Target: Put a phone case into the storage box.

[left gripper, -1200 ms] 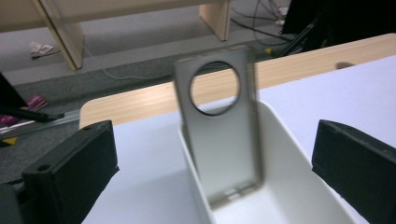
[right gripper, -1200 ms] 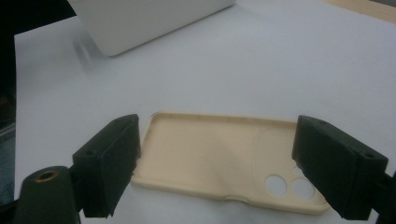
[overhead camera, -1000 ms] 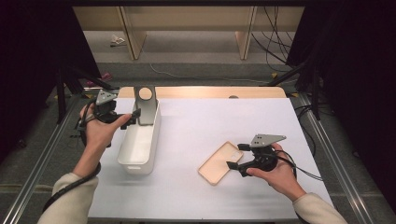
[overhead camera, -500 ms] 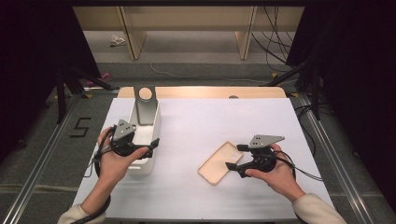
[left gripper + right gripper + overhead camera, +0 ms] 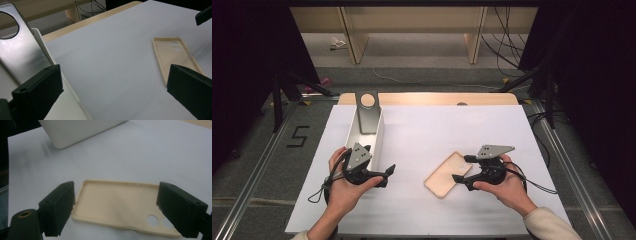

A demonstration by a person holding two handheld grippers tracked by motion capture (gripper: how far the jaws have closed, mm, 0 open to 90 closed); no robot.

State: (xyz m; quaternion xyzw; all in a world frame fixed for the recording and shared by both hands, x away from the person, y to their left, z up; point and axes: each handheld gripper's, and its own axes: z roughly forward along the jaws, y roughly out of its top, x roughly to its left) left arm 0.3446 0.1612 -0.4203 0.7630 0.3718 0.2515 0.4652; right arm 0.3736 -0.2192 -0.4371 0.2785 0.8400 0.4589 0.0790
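Straddling the beige case [image 5: 447, 174] with wide-open jaws, the right gripper [image 5: 460, 169] has yet to close on it, while the left gripper [image 5: 388, 175], open and empty, hovers beside the white bin [image 5: 379, 134] left of the case.

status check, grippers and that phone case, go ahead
Left gripper open, empty, beside the white bin. Right gripper open, jaws straddling the beige phone case, not clamped. Case flat on the table, inside up. Nothing in the way.

A beige phone case [image 5: 448, 174] lies open side up, flat on the white table's near right, angled diagonally.
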